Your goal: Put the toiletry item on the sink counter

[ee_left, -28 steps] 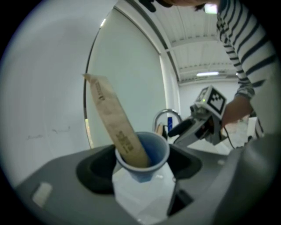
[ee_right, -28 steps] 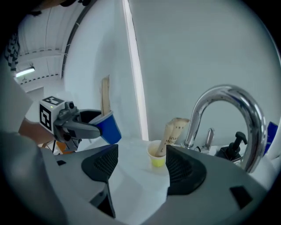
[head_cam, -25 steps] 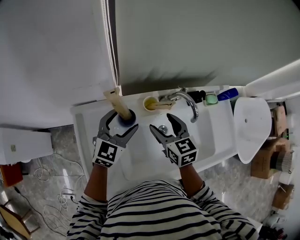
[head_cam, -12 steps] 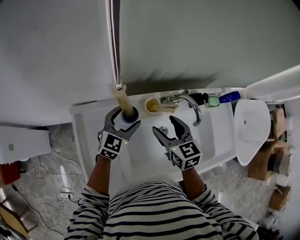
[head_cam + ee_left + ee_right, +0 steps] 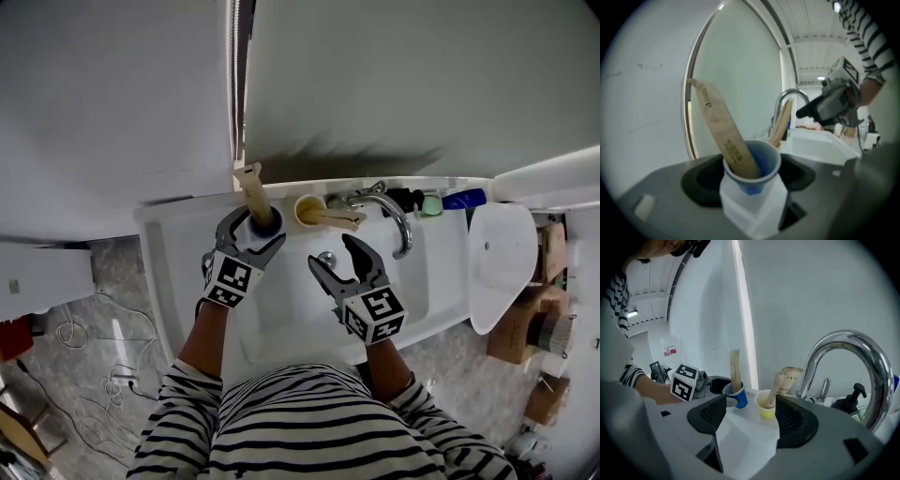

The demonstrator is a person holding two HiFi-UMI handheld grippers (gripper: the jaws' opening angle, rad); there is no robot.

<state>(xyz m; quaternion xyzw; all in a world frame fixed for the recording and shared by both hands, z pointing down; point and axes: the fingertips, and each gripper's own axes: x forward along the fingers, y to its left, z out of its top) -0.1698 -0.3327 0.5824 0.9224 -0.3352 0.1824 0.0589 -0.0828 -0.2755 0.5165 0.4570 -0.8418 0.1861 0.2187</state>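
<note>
My left gripper [image 5: 255, 228] is shut on a blue paper cup [image 5: 265, 225], its jaws set wide around the cup's wall. A tall brown paper-wrapped stick [image 5: 253, 192] leans out of the cup. In the left gripper view the cup [image 5: 752, 166] fills the gap between the jaws, and the stick [image 5: 723, 129] tilts left. The cup is low over the white sink counter [image 5: 178, 234], left of the faucet; I cannot tell if it touches. My right gripper [image 5: 333, 253] hangs open over the basin with nothing between its jaws.
A yellow cup [image 5: 307, 210] holding another wrapped stick stands by the chrome faucet [image 5: 394, 214]. Behind the faucet sit a black pump [image 5: 401, 196], a green item [image 5: 427, 202] and a blue bottle [image 5: 462, 198]. A white oval lid [image 5: 502, 253] lies at right. The wall rises close behind.
My left gripper has carried the blue cup down and a little toward the back wall. The right gripper has stayed over the basin.
</note>
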